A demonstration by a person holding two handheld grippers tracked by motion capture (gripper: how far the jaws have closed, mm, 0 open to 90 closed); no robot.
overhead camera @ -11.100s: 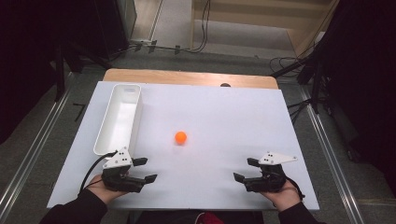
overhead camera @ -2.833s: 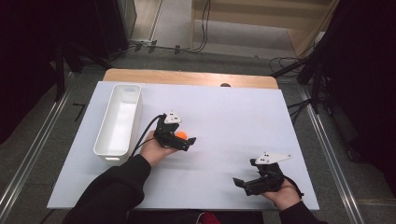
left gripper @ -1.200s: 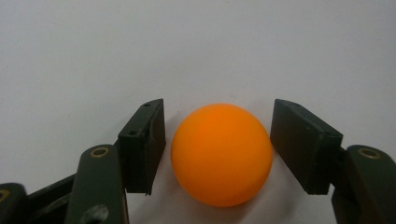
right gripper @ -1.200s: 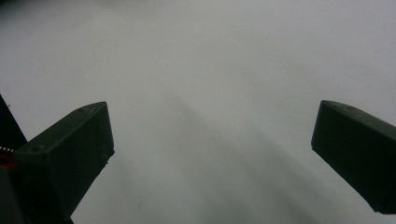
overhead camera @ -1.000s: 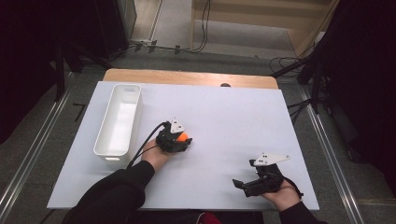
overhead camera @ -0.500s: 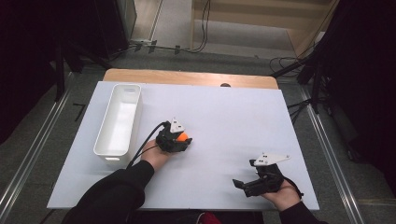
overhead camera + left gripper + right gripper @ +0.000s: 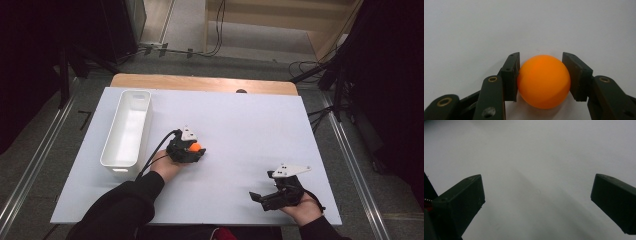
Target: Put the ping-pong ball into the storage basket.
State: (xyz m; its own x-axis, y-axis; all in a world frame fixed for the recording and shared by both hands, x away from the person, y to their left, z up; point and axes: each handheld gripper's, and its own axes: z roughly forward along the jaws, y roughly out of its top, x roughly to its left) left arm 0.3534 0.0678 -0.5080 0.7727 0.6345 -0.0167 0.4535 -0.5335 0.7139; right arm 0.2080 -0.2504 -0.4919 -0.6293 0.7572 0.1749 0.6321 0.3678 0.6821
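An orange ball (image 7: 195, 147) rests on the white table top (image 7: 250, 120) a little left of the middle. My left gripper (image 7: 196, 150) is shut on it. In the left gripper view both black pads (image 7: 510, 75) press the sides of the ball (image 7: 544, 81), which touches the table. My right gripper (image 7: 260, 201) sits low near the front right edge, held in a hand. Its jaws stand wide apart with bare table between them in the right gripper view (image 7: 537, 197).
A long white tray (image 7: 112, 127) lies along the left side of the table, its inside bare. A wooden strip (image 7: 200, 82) runs along the far edge. The left gripper's cable (image 7: 157, 150) trails back toward the sleeve.
The left gripper came from the front left edge to the ball and closed on it. Over the last second it has stayed nearly still. The right gripper has hardly moved.
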